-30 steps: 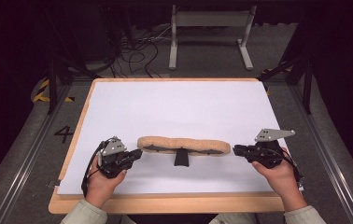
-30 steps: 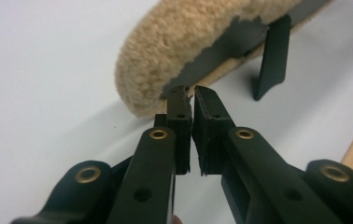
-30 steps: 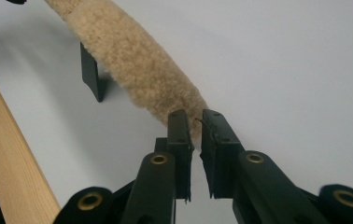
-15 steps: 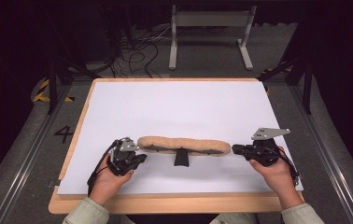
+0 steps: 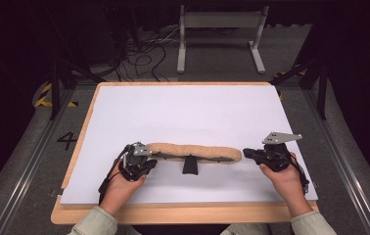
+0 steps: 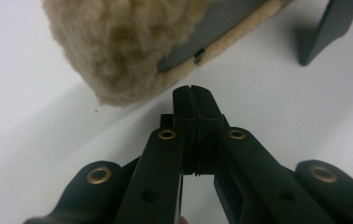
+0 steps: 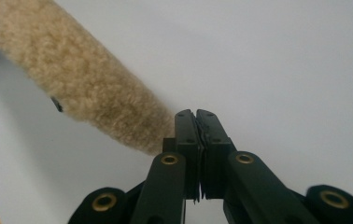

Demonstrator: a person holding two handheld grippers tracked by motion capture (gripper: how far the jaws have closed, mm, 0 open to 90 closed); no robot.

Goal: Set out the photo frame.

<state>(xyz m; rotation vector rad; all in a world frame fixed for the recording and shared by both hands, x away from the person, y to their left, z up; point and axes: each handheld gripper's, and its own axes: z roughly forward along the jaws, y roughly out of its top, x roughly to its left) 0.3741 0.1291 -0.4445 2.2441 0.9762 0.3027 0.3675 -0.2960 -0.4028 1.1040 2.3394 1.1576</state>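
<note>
My left gripper (image 6: 194, 93) has its black jaws pressed together on nothing, the tips just short of the near edge at the left end of the woolly pad (image 6: 118, 42). My right gripper (image 7: 196, 116) is pressed closed and empty too, its tips right beside the pad's rounded right end. The pad is long, tan and fleecy with a dark flat backing, lying left to right on the smooth white sheet (image 5: 188, 112), a black handle (image 5: 191, 165) jutting toward me.

White-topped table (image 5: 183, 107) carries a fleecy pad (image 5: 193, 152).
</note>
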